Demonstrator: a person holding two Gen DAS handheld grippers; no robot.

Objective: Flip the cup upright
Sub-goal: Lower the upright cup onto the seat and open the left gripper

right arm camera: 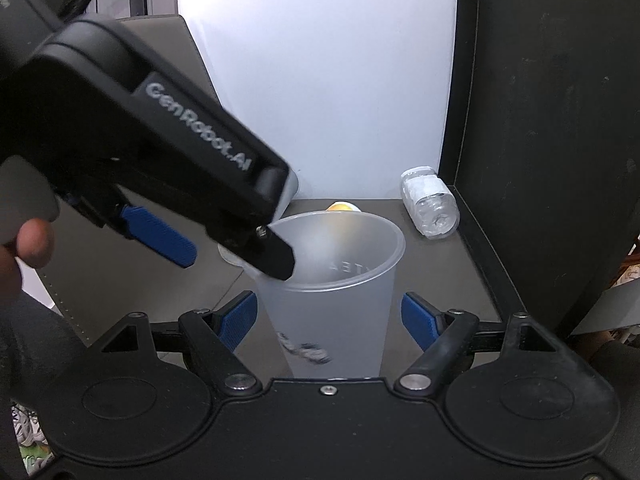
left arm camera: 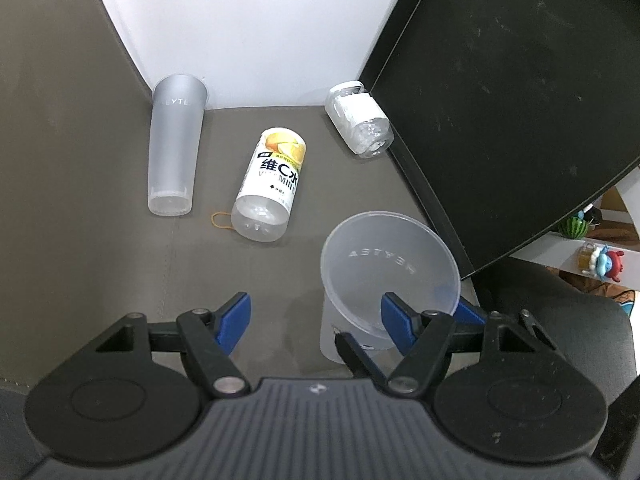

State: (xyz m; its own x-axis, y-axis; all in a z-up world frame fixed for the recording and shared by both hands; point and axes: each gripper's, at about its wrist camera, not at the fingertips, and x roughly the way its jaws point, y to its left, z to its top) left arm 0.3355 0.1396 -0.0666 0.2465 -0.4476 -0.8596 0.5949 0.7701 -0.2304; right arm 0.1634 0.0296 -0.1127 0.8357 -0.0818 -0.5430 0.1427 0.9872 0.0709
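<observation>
A frosted clear plastic cup stands upright on the grey table, mouth up; it also shows in the right wrist view. My left gripper is open, its right blue finger inside the cup's mouth and its left finger out over bare table. My right gripper is open, its blue fingers on either side of the cup with small gaps. A second frosted cup lies on its side at the back left.
A vitamin drink bottle lies on its side mid-table beside a rubber band. A clear bottle lies by the black panel on the right. A white wall closes the back.
</observation>
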